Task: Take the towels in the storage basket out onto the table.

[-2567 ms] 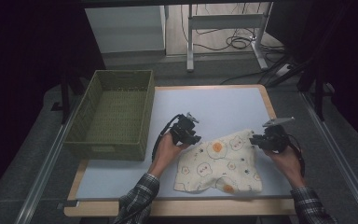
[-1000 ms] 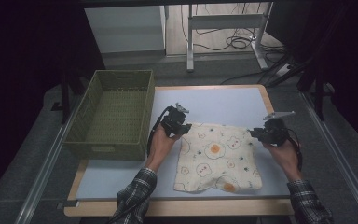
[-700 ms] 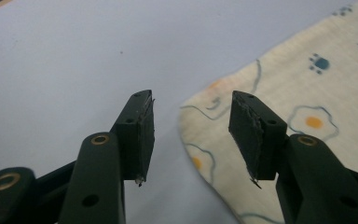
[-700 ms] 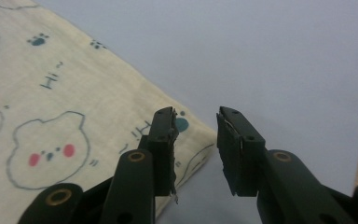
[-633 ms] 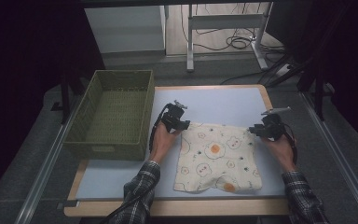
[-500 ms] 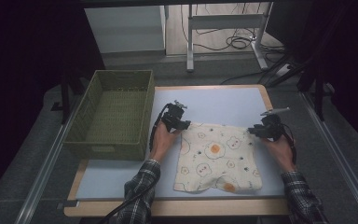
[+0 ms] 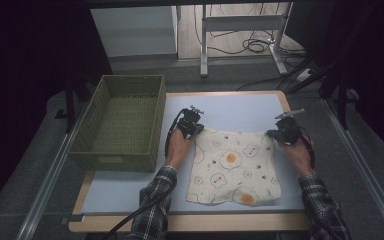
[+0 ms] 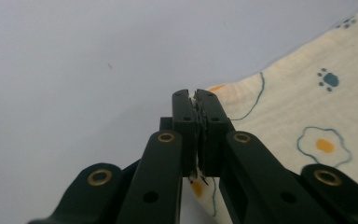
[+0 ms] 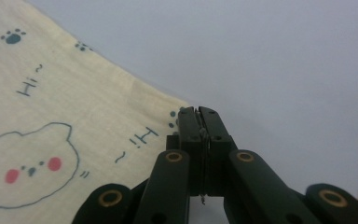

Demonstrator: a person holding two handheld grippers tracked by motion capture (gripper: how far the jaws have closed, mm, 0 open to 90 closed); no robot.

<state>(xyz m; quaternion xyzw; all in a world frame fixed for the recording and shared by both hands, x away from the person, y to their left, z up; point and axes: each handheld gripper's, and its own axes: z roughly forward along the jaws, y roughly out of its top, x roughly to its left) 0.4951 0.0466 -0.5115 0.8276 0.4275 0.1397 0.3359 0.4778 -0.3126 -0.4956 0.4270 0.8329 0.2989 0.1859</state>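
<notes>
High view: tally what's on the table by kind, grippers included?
Printed cloth: 1
Green basket: 1
Grippers: 2, the left gripper and the right gripper, each shut on a far corner of the cloth
Total: 4

The table [image 7: 240, 107] has a pale blue top with a light wood edge around it. On its left side sits a green woven basket [image 7: 120, 122] with tall sides. The floor [image 7: 30, 165] around the table is dark grey (it looks a bit like carpet). Shiny metal rails [image 7: 50, 172] run along the floor on both sides of the table. Behind the table stands a white cabinet [image 7: 135, 30]. Next to it is a metal frame [image 7: 240, 25] with two legs on a lighter floor. Black cables [image 7: 252, 45] lie in loops there. The far left and far right of the room are very dark.
</notes>
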